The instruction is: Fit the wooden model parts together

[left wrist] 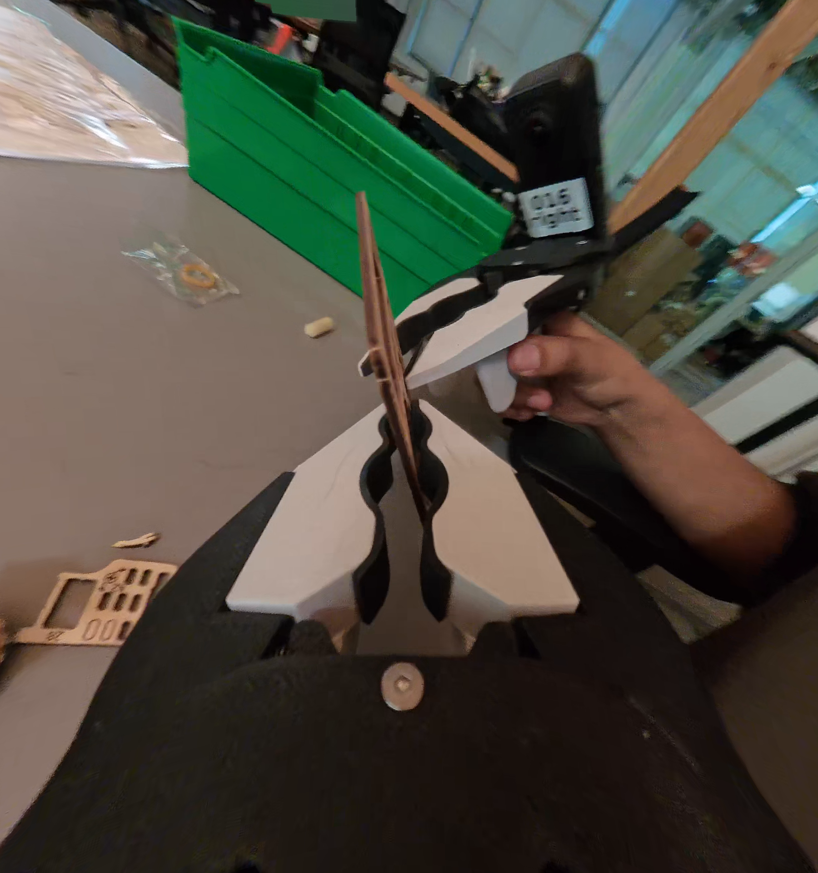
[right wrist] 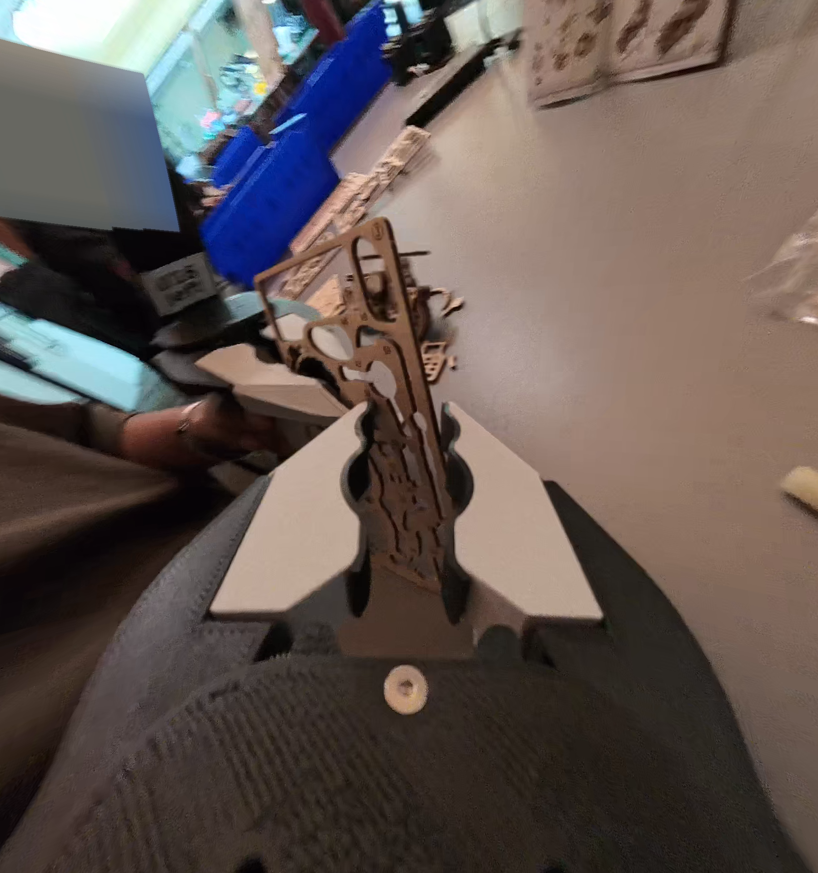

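Observation:
A thin laser-cut wooden sheet [left wrist: 374, 293] with cut-out windows stands up above the grey table. My left gripper [left wrist: 404, 411] is shut on its lower edge, and I see the sheet edge-on. My right gripper [left wrist: 388, 363], held by a hand, reaches in from the right with one fingertip poking past the sheet. In the right wrist view the sheet [right wrist: 409, 491] shows its face between the fingers of my right gripper [right wrist: 404, 411], which press on a narrow strip of it. The left gripper [right wrist: 303, 373] shows behind the sheet.
A green bin [left wrist: 327, 156] stands behind. On the table lie a plastic bag with a rubber ring [left wrist: 185, 274], a cream peg [left wrist: 319, 327], a flat wooden part [left wrist: 100, 609] and a small wooden bit [left wrist: 138, 540]. Blue bins [right wrist: 275, 179], wooden sheets [right wrist: 374, 189] and a partly built model [right wrist: 397, 302] lie farther off. Left tips and right tips are each some 12 cm from the small wooden bit [left wrist: 138, 540]. It is also in sight in the right wrist view [right wrist: 455, 363].

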Demonstrator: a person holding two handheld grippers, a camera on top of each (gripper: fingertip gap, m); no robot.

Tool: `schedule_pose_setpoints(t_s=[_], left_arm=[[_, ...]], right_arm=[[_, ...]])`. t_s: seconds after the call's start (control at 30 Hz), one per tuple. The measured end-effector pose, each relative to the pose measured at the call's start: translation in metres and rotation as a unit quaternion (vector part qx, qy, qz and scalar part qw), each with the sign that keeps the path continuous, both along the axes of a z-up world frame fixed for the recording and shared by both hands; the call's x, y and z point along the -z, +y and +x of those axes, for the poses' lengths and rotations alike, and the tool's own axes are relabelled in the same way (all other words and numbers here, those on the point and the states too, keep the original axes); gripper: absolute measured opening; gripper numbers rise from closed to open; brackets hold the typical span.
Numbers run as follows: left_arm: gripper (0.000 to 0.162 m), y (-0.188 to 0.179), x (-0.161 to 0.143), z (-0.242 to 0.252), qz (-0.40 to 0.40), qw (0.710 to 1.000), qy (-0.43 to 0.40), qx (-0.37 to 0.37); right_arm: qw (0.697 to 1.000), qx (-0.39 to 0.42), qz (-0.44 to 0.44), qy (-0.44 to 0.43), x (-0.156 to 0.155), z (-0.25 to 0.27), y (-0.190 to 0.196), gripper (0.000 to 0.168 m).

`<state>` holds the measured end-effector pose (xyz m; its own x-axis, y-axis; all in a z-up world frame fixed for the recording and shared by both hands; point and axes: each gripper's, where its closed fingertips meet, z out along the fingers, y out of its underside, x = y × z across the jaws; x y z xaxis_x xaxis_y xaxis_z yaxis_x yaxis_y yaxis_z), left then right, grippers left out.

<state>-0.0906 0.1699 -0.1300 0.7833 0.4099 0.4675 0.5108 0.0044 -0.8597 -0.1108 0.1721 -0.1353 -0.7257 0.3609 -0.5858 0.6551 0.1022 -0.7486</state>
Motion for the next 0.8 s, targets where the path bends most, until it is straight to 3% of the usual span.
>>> schedule_pose_setpoints(t_s=[0.03,0.13,0.3,0.53,0.8], left_arm=[[0.0,0.001,-0.001,0.003,0.016,1.0,-0.013,0.02],[0.0,0.001,-0.007,0.01,0.037,0.998,-0.021,0.053],[0.0,-0.002,-0.004,0.011,-0.003,0.998,0.002,0.057],[0.0,-0.003,0.0,0.016,-0.048,0.995,0.035,0.075],[0.002,-0.002,-0.002,0.006,-0.015,0.999,-0.009,0.043]], right_arm=[[0.999,-0.024,-0.02,-0.004,-0.002,0.004,0.0,0.025],[0.993,-0.076,-0.08,-0.03,-0.011,0.016,-0.002,0.021],[0.997,-0.07,-0.013,0.037,-0.008,0.016,-0.005,0.018],[0.996,-0.079,0.022,0.043,-0.003,0.02,-0.005,0.019],[0.996,-0.04,0.036,0.077,-0.005,0.009,-0.003,0.022]])
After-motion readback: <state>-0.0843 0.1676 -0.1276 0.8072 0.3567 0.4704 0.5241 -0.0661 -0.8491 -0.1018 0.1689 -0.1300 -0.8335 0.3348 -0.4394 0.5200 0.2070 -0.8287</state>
